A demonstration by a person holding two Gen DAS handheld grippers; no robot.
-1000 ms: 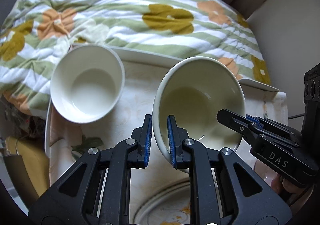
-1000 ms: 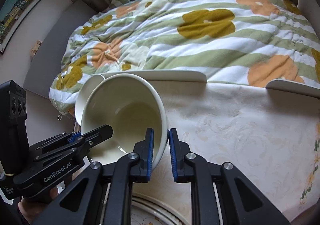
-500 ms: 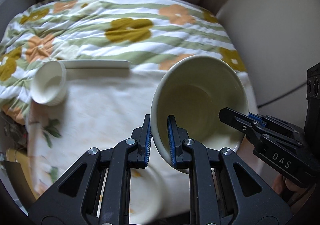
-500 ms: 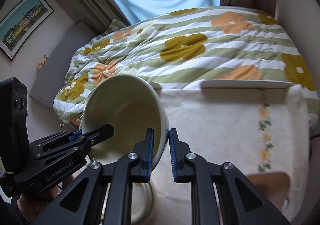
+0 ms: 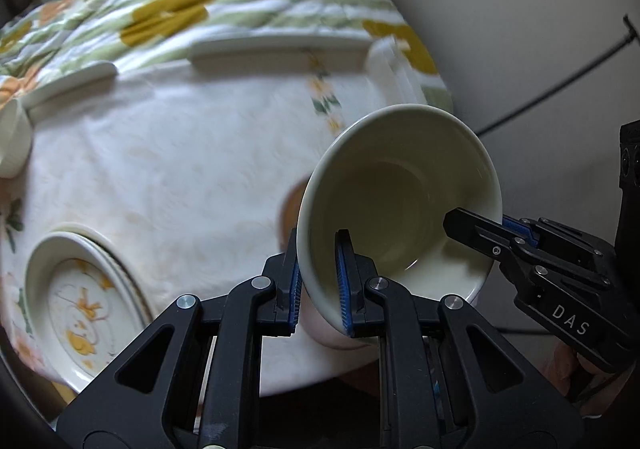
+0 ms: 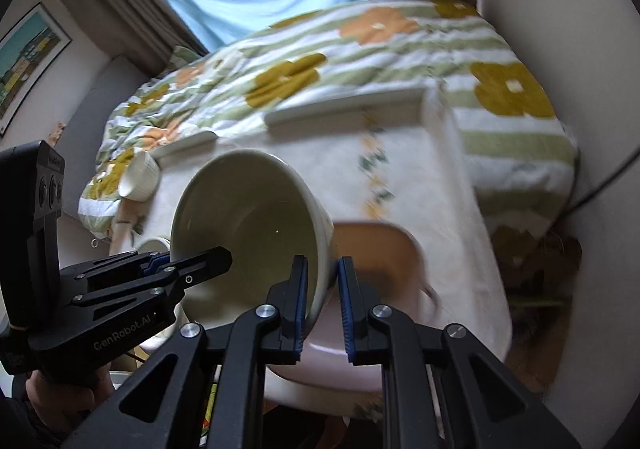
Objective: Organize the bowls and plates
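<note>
Bowl (image 5: pixel 396 201) hangs tilted above the tabletop (image 5: pixel 168 169), at the right of the left view. Left gripper (image 5: pixel 318 277) and right gripper (image 6: pixel 324 301) each pinch its rim, fingers narrow, on opposite sides. Plate (image 5: pixel 80 309) sits lower left; a small cup (image 6: pixel 140 175) lies at the tabletop's far left edge.

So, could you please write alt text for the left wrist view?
Both grippers clamp the rim of one cream bowl, tilted above a table with a white cloth: the left gripper near, the right gripper opposite. A floral plate sits lower left.
</note>
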